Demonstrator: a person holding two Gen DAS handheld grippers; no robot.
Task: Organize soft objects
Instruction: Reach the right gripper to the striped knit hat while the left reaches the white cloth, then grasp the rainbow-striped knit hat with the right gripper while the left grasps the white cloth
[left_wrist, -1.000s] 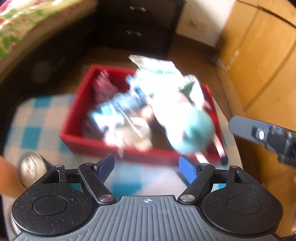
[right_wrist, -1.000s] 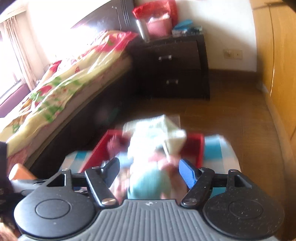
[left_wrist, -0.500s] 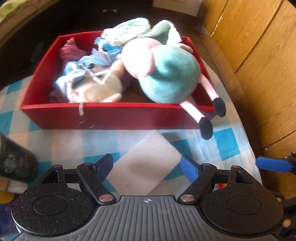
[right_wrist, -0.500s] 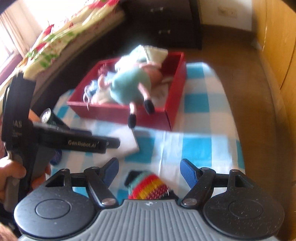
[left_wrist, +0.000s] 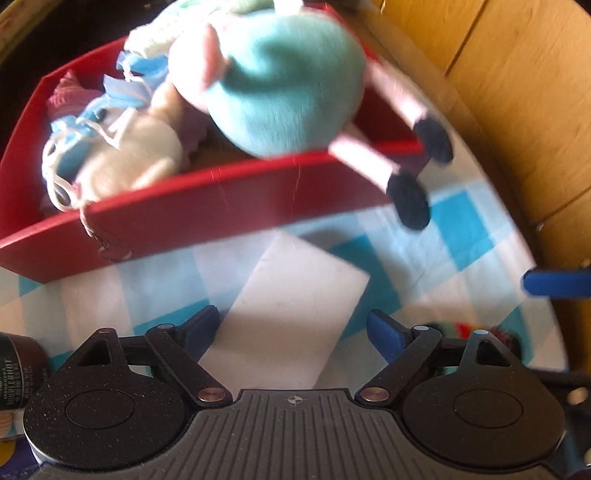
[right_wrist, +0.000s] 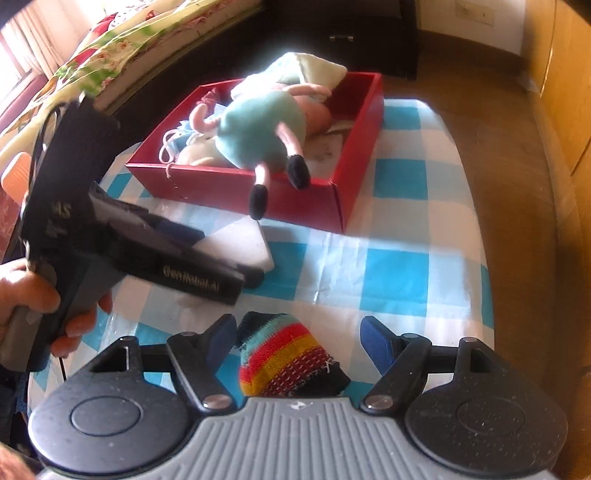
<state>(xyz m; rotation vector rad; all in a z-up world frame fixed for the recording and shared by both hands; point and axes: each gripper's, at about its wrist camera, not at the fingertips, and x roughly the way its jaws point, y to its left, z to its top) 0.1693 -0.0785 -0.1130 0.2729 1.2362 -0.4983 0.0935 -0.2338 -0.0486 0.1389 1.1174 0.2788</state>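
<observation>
A red box (right_wrist: 354, 155) (left_wrist: 207, 214) on the blue-checked table holds a teal and pink plush toy (right_wrist: 266, 125) (left_wrist: 284, 96), a white doll with blue ribbons (left_wrist: 125, 155) and other soft items. The plush's legs hang over the box's front wall. A rainbow-striped knit item (right_wrist: 284, 358) lies on the cloth between my right gripper's (right_wrist: 297, 332) open fingers, not gripped. My left gripper (left_wrist: 291, 326) is open and empty above a white sheet (left_wrist: 291, 295) in front of the box. The left gripper's body shows in the right wrist view (right_wrist: 122, 247).
A dark can (left_wrist: 18, 369) stands at the table's left edge. A wooden wardrobe (left_wrist: 517, 92) is at the right, a bed (right_wrist: 92, 51) and a dark nightstand (right_wrist: 351, 33) beyond the table. The table's edge curves at the right.
Both grippers have pulled back from the box and dropped lower toward the table. The left has come closer to the box front; the knit item now lies between the right fingers.
</observation>
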